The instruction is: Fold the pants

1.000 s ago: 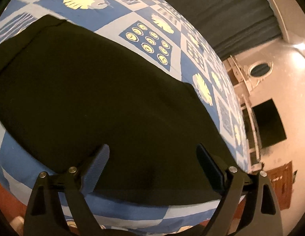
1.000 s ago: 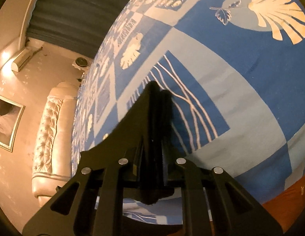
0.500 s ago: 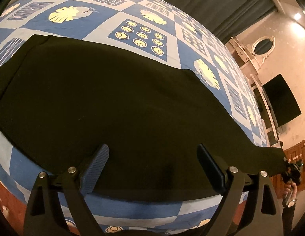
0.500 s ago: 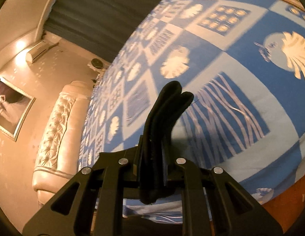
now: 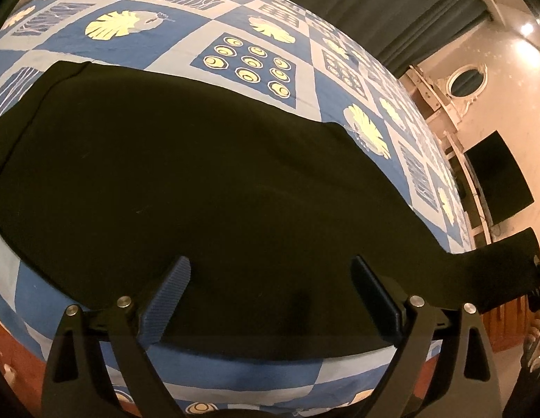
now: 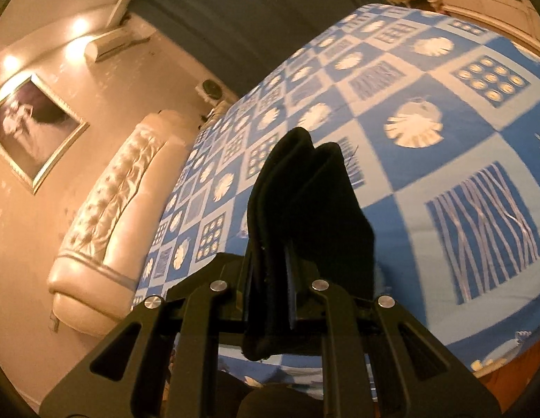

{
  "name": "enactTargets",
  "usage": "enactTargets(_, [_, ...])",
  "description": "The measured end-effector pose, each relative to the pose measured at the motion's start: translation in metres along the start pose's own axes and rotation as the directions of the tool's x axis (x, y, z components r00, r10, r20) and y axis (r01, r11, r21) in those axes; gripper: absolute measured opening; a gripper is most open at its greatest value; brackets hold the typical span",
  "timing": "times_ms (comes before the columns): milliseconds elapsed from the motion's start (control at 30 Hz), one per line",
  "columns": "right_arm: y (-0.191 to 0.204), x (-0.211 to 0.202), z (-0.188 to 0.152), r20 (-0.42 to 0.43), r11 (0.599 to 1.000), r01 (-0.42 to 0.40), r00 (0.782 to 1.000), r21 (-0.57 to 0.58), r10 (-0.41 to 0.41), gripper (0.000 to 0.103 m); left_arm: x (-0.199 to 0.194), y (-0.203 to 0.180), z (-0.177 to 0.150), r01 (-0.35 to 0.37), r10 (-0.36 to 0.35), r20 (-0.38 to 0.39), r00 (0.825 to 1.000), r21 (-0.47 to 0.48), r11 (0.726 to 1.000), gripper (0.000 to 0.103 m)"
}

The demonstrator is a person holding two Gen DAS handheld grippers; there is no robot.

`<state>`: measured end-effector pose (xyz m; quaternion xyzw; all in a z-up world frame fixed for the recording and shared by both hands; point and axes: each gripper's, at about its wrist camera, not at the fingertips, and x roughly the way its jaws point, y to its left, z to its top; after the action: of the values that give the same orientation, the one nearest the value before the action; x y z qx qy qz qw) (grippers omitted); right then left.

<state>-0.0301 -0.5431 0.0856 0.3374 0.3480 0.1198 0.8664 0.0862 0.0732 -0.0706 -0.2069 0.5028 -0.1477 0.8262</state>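
Black pants [image 5: 200, 181] lie spread flat across the blue patterned bedspread [image 5: 256, 52], filling most of the left wrist view. My left gripper [image 5: 270, 275] is open, its fingers hovering just above the pants near the bed's near edge. One end of the pants [image 5: 507, 264] is lifted off the bed at the far right. My right gripper [image 6: 270, 261] is shut on that bunched black fabric [image 6: 304, 188], held above the bed.
The bed's wooden frame [image 5: 12, 341] shows below the bedspread's edge. A padded cream headboard [image 6: 106, 216] stands at the left of the right wrist view. Dark curtains [image 5: 374, 10], a wall television [image 5: 496, 174] and a framed picture [image 6: 29, 129] line the walls.
My right gripper has risen and tilted back, lifting the end of the pants clear of the bed. The left wrist view has pulled back and now shows that raised end at the right.
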Motion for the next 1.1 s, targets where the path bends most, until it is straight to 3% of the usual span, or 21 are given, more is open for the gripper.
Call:
enactTargets(267, [0.06, 0.056, -0.021, -0.06, 0.996, -0.002, 0.998, -0.088, -0.004, 0.014, 0.0, 0.0, 0.001, -0.004, 0.004, 0.0, 1.0, 0.001, 1.0, 0.093])
enactTargets(567, [0.102, 0.154, -0.067, -0.179, 0.978, 0.063, 0.979, -0.199, -0.1, 0.014, 0.0, 0.001, 0.001, 0.005, -0.005, 0.003, 1.0, -0.015, 1.0, 0.093])
enactTargets(633, [0.104, 0.175, -0.079, -0.209, 0.977, 0.069, 0.972, -0.203, -0.112, 0.014, 0.0, 0.001, 0.001, 0.003, -0.003, 0.004, 1.0, -0.017, 1.0, 0.093])
enactTargets(867, [0.112, 0.234, -0.124, -0.255, 0.929, 0.183, 0.928, -0.323, -0.272, 0.014, 0.0, 0.001, 0.001, 0.002, -0.002, 0.005, 1.0, -0.02, 1.0, 0.093])
enactTargets(1100, [0.106, 0.264, -0.149, -0.288, 0.916, 0.214, 0.903, -0.34, -0.318, 0.014, 0.0, 0.001, 0.002, 0.002, -0.002, 0.005, 1.0, -0.02, 1.0, 0.093])
